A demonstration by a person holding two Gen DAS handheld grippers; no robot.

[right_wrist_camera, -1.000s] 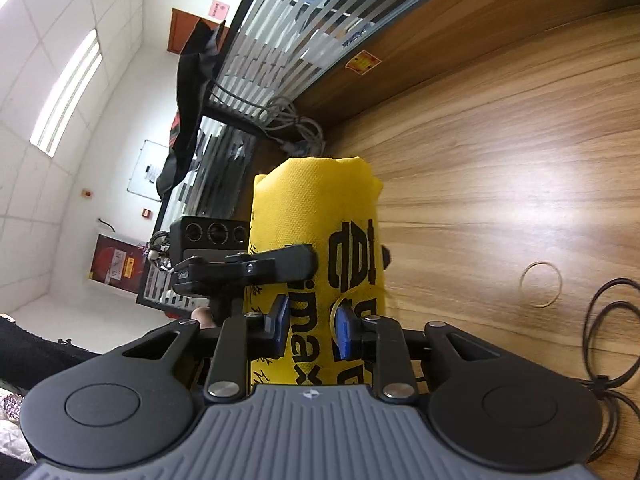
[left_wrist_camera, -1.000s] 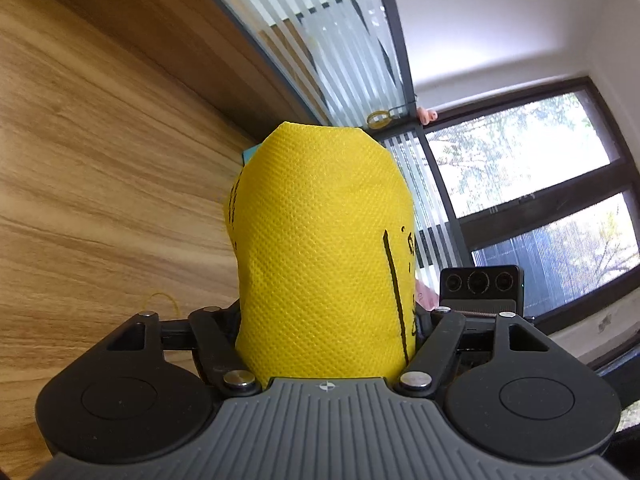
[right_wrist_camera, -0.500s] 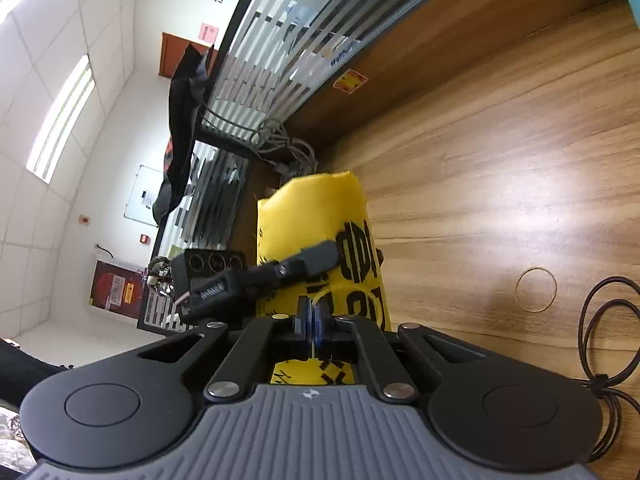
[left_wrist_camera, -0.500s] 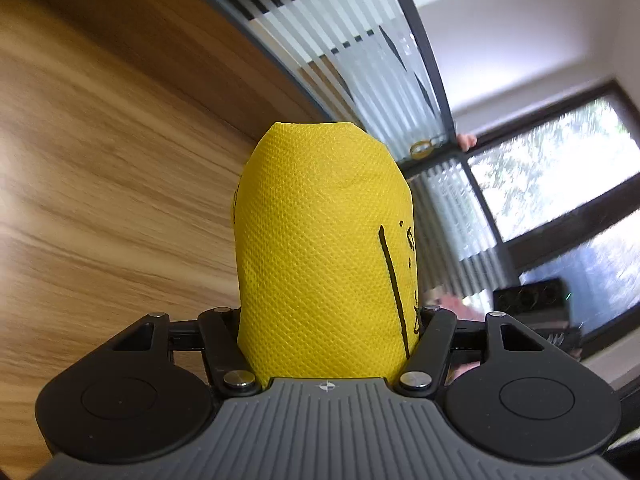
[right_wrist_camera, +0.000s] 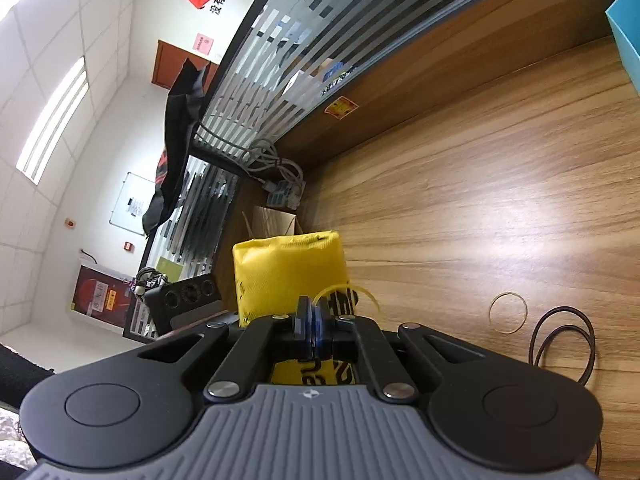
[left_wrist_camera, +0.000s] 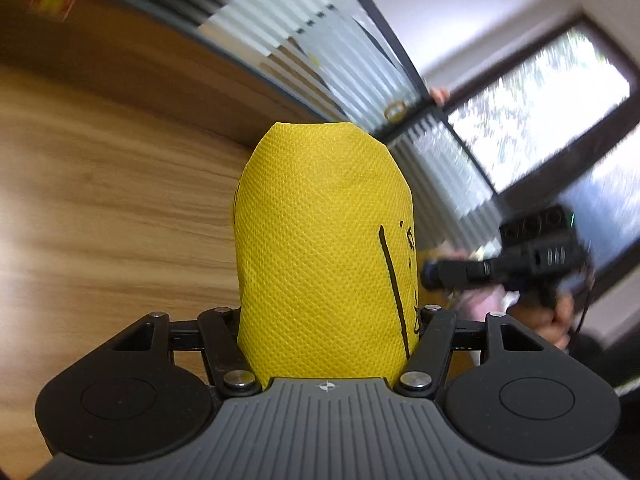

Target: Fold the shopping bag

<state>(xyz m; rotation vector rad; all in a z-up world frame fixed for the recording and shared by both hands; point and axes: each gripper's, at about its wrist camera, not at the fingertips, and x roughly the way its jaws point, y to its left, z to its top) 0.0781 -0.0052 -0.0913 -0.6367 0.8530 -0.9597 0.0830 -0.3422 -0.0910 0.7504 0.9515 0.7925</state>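
Note:
The yellow shopping bag (left_wrist_camera: 320,248) is rolled into a thick bundle with black print. It stands between the jaws of my left gripper (left_wrist_camera: 326,320), which is shut on it; the bundle hides the fingertips. In the right wrist view the bag (right_wrist_camera: 288,268) sits just beyond my right gripper (right_wrist_camera: 310,320). Its blue pads are pressed together on a thin yellow rubber band (right_wrist_camera: 352,292) that loops out over the bag's side. From the left wrist view, the right gripper (left_wrist_camera: 432,274) points at the bag's right side, with a hand (left_wrist_camera: 556,320) behind it.
A wooden table (right_wrist_camera: 480,184) lies under both grippers. On it are a loose rubber band (right_wrist_camera: 508,312) and a coiled black cable (right_wrist_camera: 560,344) at the right, and a blue box (right_wrist_camera: 626,24) at the far right. A striped glass partition (left_wrist_camera: 280,52) bounds the far edge.
The right gripper's jaws went from open around the bag to shut on the yellow band. Both grippers lifted a little with the bag, and the left view rolled slightly.

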